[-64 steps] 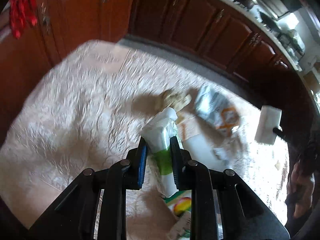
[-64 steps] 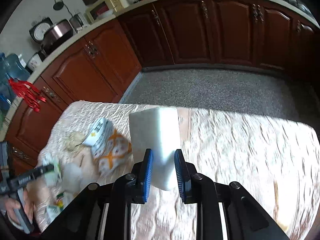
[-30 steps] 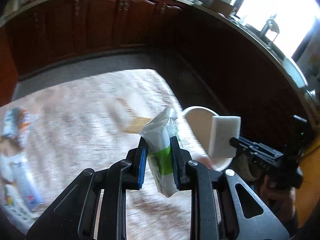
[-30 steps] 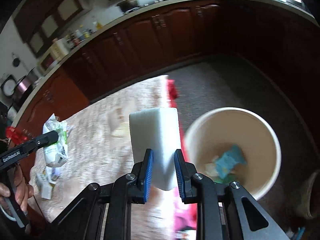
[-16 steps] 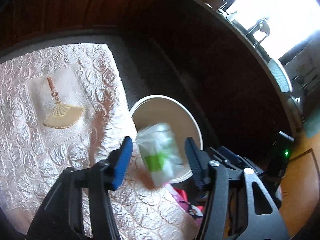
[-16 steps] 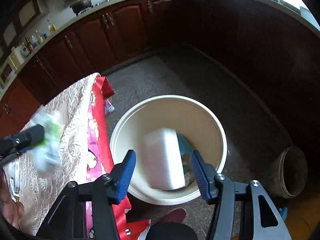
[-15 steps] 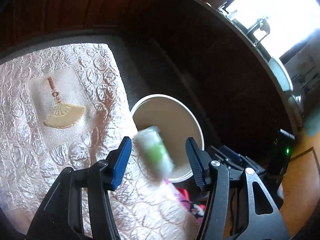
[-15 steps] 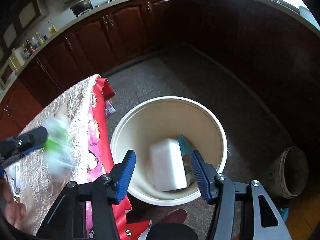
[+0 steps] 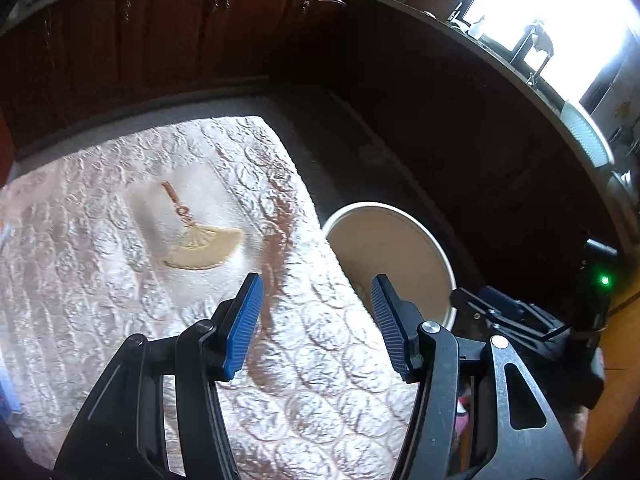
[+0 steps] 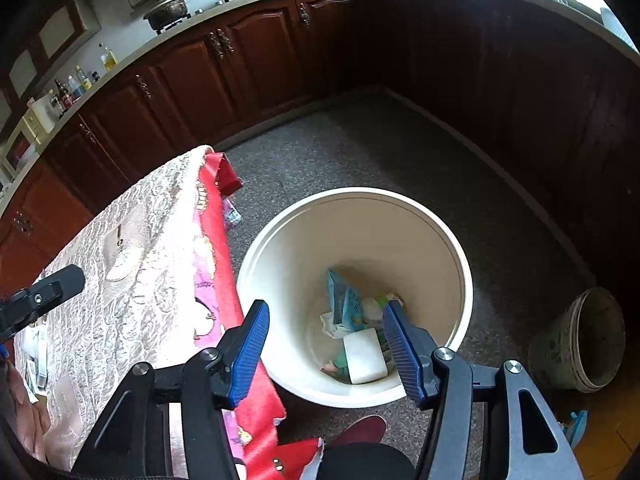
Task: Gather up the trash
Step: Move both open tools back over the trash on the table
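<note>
Trash (image 10: 362, 330) lies inside the bin (image 10: 456, 248), white block on top. We hold both tools released and bare: right tool (image 10: 326, 354) above the bin, left tool (image 9: 316, 320) beside it, over the surface (image 9: 120, 280).

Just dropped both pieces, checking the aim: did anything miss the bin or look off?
Nothing stands out. The white foam block and wrappers lie inside the cream bin; no trash shows on the floor around it.
</note>
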`<control>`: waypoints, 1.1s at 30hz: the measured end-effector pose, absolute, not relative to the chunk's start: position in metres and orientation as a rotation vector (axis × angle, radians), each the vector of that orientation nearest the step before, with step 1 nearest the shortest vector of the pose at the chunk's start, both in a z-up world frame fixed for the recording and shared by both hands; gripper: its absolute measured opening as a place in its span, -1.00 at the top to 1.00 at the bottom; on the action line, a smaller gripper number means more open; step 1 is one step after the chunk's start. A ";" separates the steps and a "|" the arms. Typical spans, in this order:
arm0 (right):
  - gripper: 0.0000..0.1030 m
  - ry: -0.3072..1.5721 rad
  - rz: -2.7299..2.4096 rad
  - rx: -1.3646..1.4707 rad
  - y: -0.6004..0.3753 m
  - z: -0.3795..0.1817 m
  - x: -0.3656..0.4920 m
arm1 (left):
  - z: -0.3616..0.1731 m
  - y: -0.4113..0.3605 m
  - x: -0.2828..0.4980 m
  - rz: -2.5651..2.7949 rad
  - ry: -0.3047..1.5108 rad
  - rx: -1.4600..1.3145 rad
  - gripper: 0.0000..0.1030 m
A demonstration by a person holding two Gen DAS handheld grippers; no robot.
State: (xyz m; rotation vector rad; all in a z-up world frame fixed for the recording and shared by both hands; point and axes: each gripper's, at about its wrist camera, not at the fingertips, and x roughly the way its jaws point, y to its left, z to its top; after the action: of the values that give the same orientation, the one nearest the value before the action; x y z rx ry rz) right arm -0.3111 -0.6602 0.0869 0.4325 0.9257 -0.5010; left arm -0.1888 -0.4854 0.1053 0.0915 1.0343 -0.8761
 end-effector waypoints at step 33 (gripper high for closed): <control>-0.35 0.919 -0.207 0.247 -0.508 0.119 -0.232 | 0.140 -0.318 -0.164 -0.522 0.899 0.092 -0.06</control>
State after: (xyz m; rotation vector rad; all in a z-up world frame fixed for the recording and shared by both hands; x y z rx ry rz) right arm -0.2324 -0.5085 0.1191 0.2473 0.9191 -0.2070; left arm -0.1641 -0.3182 0.1396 0.0915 0.8987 -0.5215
